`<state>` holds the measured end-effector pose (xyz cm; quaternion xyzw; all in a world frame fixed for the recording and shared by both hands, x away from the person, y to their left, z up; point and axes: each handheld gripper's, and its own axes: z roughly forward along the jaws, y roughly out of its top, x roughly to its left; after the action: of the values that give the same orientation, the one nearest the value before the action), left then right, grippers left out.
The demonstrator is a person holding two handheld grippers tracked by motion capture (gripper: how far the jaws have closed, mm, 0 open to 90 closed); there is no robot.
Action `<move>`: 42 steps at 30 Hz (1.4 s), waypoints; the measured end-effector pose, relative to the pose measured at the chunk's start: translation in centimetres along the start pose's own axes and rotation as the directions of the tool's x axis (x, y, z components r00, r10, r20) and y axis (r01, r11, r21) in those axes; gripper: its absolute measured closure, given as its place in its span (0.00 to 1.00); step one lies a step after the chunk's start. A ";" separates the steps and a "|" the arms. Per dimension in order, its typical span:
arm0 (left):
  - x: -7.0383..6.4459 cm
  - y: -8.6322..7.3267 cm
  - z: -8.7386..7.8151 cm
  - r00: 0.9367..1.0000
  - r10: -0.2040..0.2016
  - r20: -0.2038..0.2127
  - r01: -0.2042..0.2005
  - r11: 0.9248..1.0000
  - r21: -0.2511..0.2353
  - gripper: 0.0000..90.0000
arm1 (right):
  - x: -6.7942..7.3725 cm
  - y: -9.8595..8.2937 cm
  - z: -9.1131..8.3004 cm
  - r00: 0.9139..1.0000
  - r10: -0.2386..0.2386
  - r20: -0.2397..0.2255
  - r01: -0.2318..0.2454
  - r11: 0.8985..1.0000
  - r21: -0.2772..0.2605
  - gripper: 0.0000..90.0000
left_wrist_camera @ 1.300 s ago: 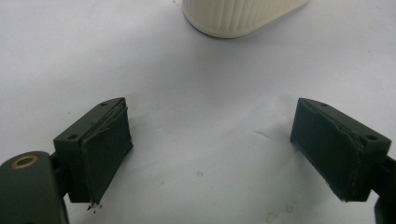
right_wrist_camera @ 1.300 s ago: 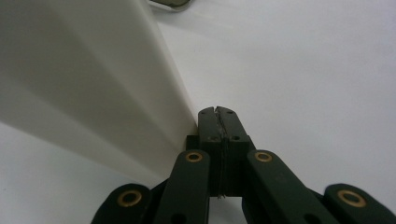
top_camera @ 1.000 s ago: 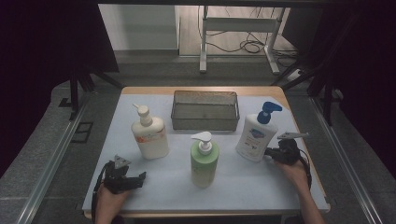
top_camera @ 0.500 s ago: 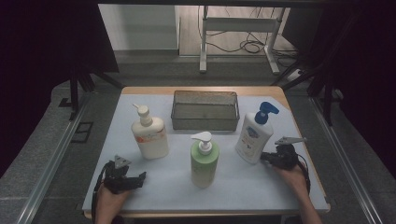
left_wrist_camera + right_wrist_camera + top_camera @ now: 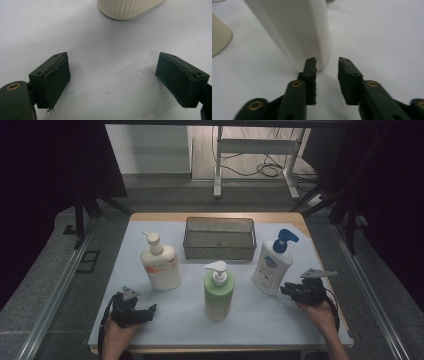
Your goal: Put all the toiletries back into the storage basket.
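Right tool [image 5: 289, 290] is held low at the near right of the pale blue-white covered surface [image 5: 280, 320], its jaws parted by a narrow gap with nothing between them. Just beyond those jaws the tall white pump bottle with the blue dispenser head [image 5: 272, 265] is seen standing upright; in the right gripper view one jaw tip sits right against the base of that bottle's white wall [image 5: 297, 32], though actual contact cannot be told, and the bottle is not gripped.

Over on the near left, the left tool [image 5: 150, 310] is rested low over the surface in the person's left hand [image 5: 116, 336], jaws spread wide and released, bare surface between them. In the left gripper view the ribbed base of the cream pump bottle with the orange label [image 5: 125, 8] is seen ahead of the jaws, well apart from them. From above that cream bottle [image 5: 160, 265] is found upright at the left, far of the left tool.

Between the two, the green pump bottle with the white dispenser [image 5: 218, 292] is stood upright near the middle, and the dark wire mesh basket [image 5: 219, 251] is set at the far middle, apart from all three bottles.
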<state>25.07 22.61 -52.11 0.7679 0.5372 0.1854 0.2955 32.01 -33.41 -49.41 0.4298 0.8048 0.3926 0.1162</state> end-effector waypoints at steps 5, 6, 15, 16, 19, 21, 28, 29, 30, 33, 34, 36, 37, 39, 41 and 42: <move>0.0 0.0 0.0 1.000 0.000 0.001 0.000 1.000 0.000 0.13 | 1.0 0.6 -1.0 1.000 -0.007 -0.007 0.007 1.000 -0.014 0.58; 0.0 0.0 0.0 1.000 0.000 0.001 0.000 1.000 0.000 0.13 | 1.3 0.8 -1.2 1.000 -0.012 -0.005 0.012 1.000 -0.016 0.54; 0.0 0.0 0.0 1.000 0.001 0.002 -0.001 1.000 0.001 0.13 | 3.2 2.3 -2.2 0.997 -0.079 0.005 0.079 0.996 -0.050 0.25; 0.0 0.0 0.0 1.000 0.002 0.002 -0.002 1.000 0.001 0.13 | 3.3 2.5 -2.3 0.997 -0.082 0.010 0.083 0.995 -0.054 0.22; 0.0 0.0 0.0 1.000 0.000 0.003 0.000 1.000 0.001 0.13 | 3.6 2.9 -2.5 0.996 -0.087 0.020 0.088 0.994 -0.063 0.18; 0.0 0.0 0.0 1.000 0.000 0.003 0.000 1.000 0.001 0.13 | 3.7 3.3 -2.6 0.996 -0.090 0.027 0.092 0.993 -0.072 0.17; 0.0 0.0 0.0 1.000 0.001 0.001 -0.001 1.000 0.000 0.13 | 4.3 4.5 -3.0 0.993 -0.111 0.036 0.114 0.989 -0.099 0.16; 0.0 0.0 0.0 1.000 0.001 0.002 -0.001 1.000 0.000 0.13 | 4.4 4.7 -2.9 0.993 -0.114 0.038 0.117 0.988 -0.099 0.16; 0.0 0.0 0.0 1.000 0.001 0.002 -0.001 1.000 -0.001 0.13 | 4.4 4.8 -2.8 0.993 -0.112 0.038 0.115 0.988 -0.101 0.16; 0.0 0.0 0.0 1.000 0.001 0.002 -0.001 1.000 -0.001 0.13 | 4.5 5.1 -2.5 0.993 -0.111 0.043 0.115 0.988 -0.105 0.16; 0.0 0.0 0.0 1.000 0.001 0.002 -0.001 1.000 -0.001 0.13 | 4.5 5.2 -2.5 0.993 -0.109 0.044 0.113 0.988 -0.108 0.16; 0.0 0.0 0.0 1.000 0.000 0.001 0.000 1.000 -0.003 0.13 | 4.6 5.5 -2.4 0.993 -0.106 0.047 0.111 0.987 -0.113 0.17; 0.0 0.0 0.0 1.000 0.001 0.001 -0.001 1.000 -0.003 0.13 | 4.6 5.9 -2.3 0.993 -0.105 0.049 0.110 0.986 -0.125 0.17; 0.0 0.0 0.0 1.000 0.001 0.001 -0.001 1.000 -0.003 0.13 | 4.7 6.0 -2.2 0.994 -0.103 0.047 0.108 0.986 -0.127 0.17; 0.0 -0.1 0.0 1.000 0.001 0.000 -0.001 1.000 -0.004 0.13 | 4.8 6.6 -2.1 0.993 -0.109 0.054 0.115 0.983 -0.140 0.18; 0.0 -0.1 0.0 1.000 0.001 0.000 -0.001 1.000 -0.004 0.13 | 4.8 6.7 -2.1 0.992 -0.109 0.057 0.116 0.983 -0.144 0.18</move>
<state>25.04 22.65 -52.14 0.7676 0.5364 0.1865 0.2971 32.04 -28.58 -42.35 0.3835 0.7935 0.4331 0.1891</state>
